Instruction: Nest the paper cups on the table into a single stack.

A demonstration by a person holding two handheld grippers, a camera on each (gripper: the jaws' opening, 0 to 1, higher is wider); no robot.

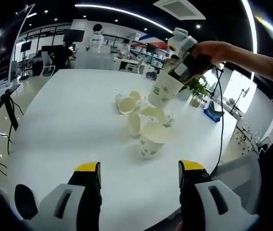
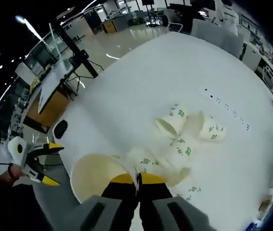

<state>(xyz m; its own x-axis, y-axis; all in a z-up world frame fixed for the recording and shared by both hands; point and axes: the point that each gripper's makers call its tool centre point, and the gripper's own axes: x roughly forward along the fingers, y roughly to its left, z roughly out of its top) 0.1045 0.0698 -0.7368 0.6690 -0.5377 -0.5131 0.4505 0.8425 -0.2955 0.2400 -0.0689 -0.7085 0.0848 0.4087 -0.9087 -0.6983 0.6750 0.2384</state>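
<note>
Several white paper cups with green print lie scattered on the white table [image 1: 69,120]. One stands upright [image 1: 151,139], and others lie on their sides [image 1: 125,103] around it. My left gripper [image 1: 140,172] hangs open near the table's front edge, short of the cups. My right gripper [image 1: 178,71] holds a tilted cup [image 1: 165,89] in the air above the group. In the right gripper view my right gripper [image 2: 137,181] is shut on the rim of that held cup [image 2: 95,180]. Below it lie loose cups [image 2: 172,120] [image 2: 211,129], and the open left gripper [image 2: 52,163] is at the left.
A potted plant [image 1: 197,91] and a blue object [image 1: 213,111] stand by the table's far right edge. A black cable [image 1: 220,134] hangs down at the right. Desks, chairs and monitors fill the office beyond. The table's left half is bare.
</note>
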